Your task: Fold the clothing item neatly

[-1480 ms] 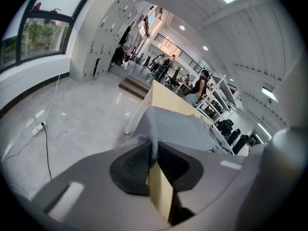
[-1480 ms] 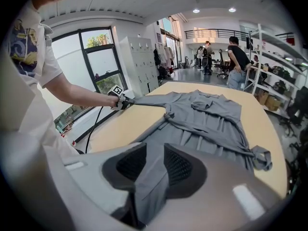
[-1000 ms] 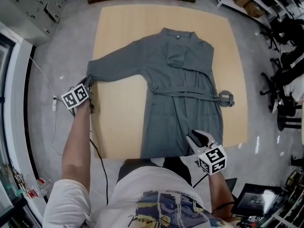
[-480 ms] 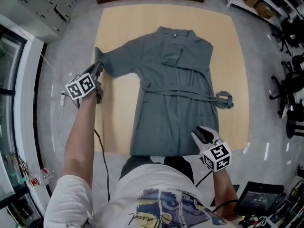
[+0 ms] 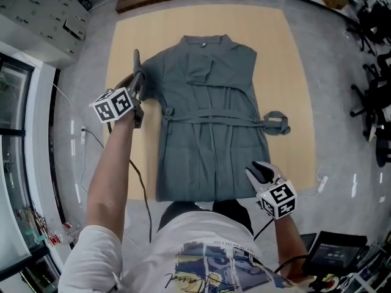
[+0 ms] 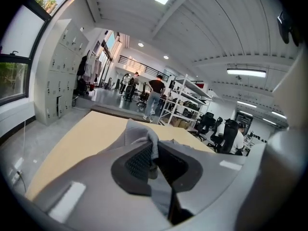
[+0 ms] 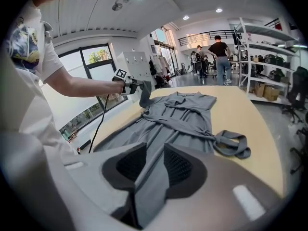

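Over the worktop's left side, your left gripper has its fingers closed tight on the cuff of the grey robe's sleeve. In the left gripper view a tuft of that cloth sticks up above the pinched pads. The cuff is lifted off the worktop and stands up beside the robe's shoulder, with the rest of the sleeve bunched against the body of the garment.

The grey robe lies flat along the middle of the worktop, collar at the far end and hem at the edge nearest you. Its belt runs across the waist.

Your right gripper sits low at the hem's right corner. Its fingers stand apart, and in the right gripper view the grey cloth shows in the gap between them. From these angles I cannot say for sure whether the pads touch it.

Farther right, the belt's loose looped end lies on bare worktop just off the robe's side.
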Tool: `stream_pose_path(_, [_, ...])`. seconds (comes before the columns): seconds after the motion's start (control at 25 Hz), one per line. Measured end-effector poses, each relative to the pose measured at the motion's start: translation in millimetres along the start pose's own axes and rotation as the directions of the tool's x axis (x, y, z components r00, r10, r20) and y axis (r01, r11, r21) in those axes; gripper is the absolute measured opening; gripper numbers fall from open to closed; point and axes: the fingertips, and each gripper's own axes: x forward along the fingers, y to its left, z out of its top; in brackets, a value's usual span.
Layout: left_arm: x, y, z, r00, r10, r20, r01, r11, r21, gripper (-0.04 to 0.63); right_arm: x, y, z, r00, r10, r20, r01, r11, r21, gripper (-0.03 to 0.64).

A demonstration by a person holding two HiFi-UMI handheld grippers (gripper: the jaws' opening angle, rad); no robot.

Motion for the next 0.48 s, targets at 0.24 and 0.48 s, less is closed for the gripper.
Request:
stream_pose_path(0.24, [45, -73, 6, 0.998, -0.066, -0.011, 0.067, 0.996, 0.055, 0.025, -16, -24, -13, 1.0, -0.01, 0.01, 0.01, 1.0, 0.029, 0.107])
stream_pose_path(0.48, [87, -139, -3, 0.99, -0.132, -0.041, 0.135, 0.988, 0.081, 0.025, -28, -41, -27, 1.0, -0.021, 0.018, 0.02, 0.998, 0.057, 0.107])
